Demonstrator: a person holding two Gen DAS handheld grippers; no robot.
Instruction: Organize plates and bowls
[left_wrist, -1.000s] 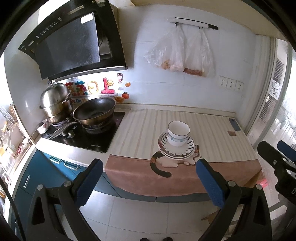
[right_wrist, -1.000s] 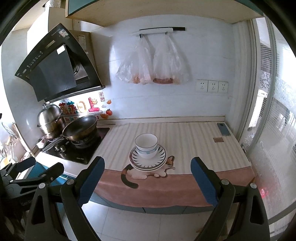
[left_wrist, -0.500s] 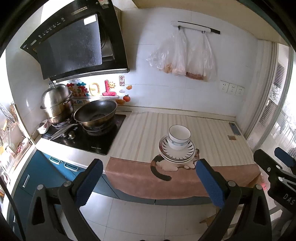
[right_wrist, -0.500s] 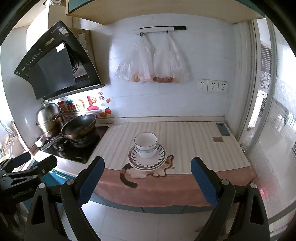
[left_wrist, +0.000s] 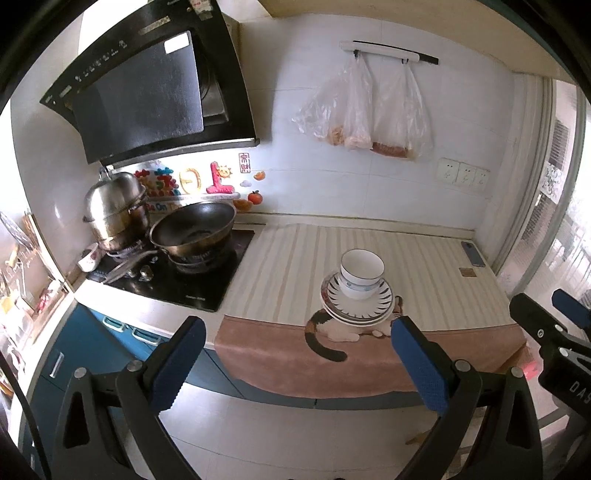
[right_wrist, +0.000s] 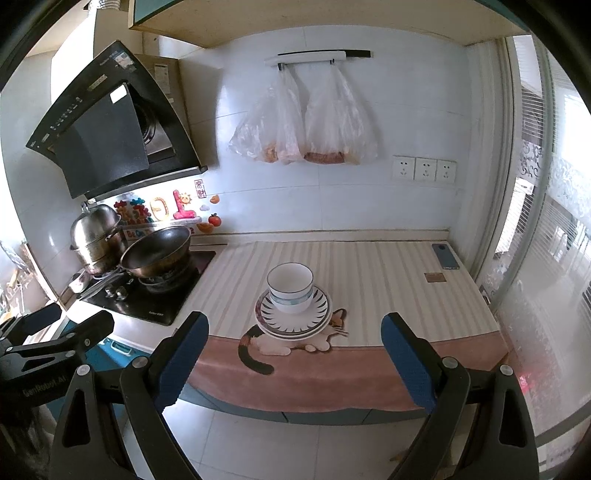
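Both the left gripper (left_wrist: 295, 354) and the right gripper (right_wrist: 293, 350) gape wide, empty; the white ceramic bowl (right_wrist: 290, 288) tops the striped-rim plates (right_wrist: 293, 325) at 12 o'clock.

Bright window daylight, fisheye-warped edges

Both tools are built alike. The left tool (left_wrist: 297, 362) has two black plastic arms that widen toward the handle, each with a triangular cut-out and round silver screws at the pivots. Each finger carries a long blue pad (left_wrist: 176, 363) on its inner face. The right tool (right_wrist: 293, 360) shows the same black frame, silver screws and blue pads (right_wrist: 408, 363). Seen from the right tool's camera, the left tool's black body bears pale lettering that looks like "GenRobot.AI". Seen from the other side, the right tool's body shows white letters "DAS", cut off at the edge.
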